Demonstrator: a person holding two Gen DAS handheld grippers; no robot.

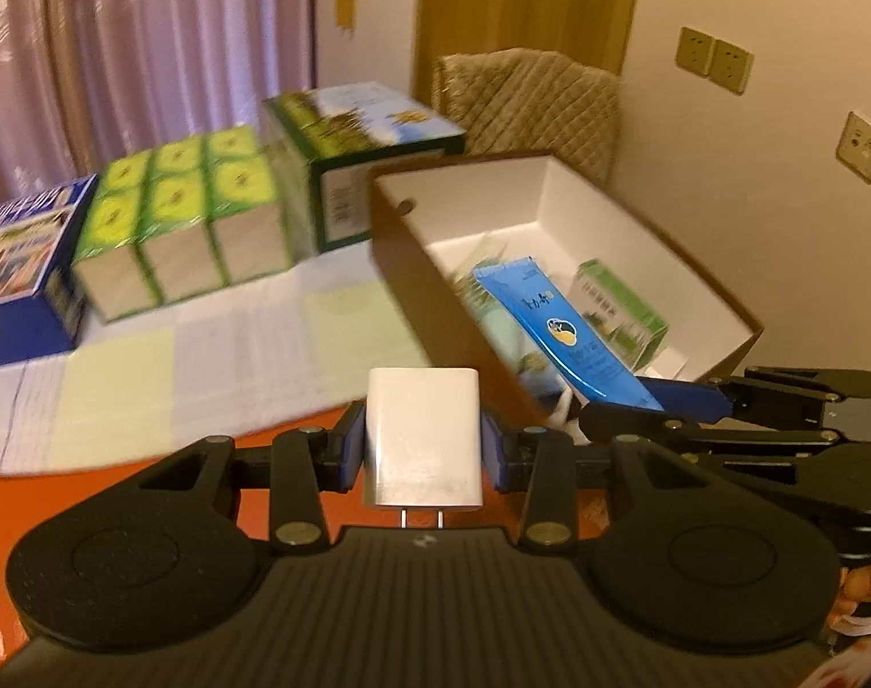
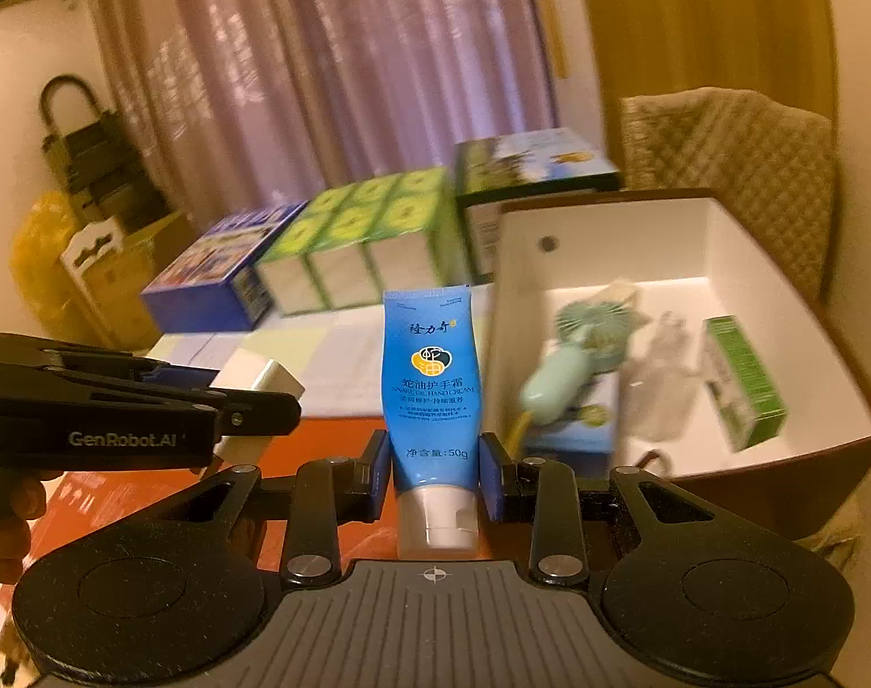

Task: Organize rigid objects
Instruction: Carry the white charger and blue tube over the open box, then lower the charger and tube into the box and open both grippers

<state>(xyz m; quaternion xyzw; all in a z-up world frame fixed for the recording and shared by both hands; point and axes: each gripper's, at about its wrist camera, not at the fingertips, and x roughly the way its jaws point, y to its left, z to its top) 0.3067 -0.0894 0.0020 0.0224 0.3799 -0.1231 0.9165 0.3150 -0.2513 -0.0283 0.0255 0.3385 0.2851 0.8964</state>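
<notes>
Left gripper clamping white charger, prongs seen only in left view, right gripper squeezing blue hand cream tube beside open box, mint fan inside clear only in right view

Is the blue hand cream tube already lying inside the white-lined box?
No, the hand cream tube is clamped upright in the right claw, beside the open box, not in it.
</notes>
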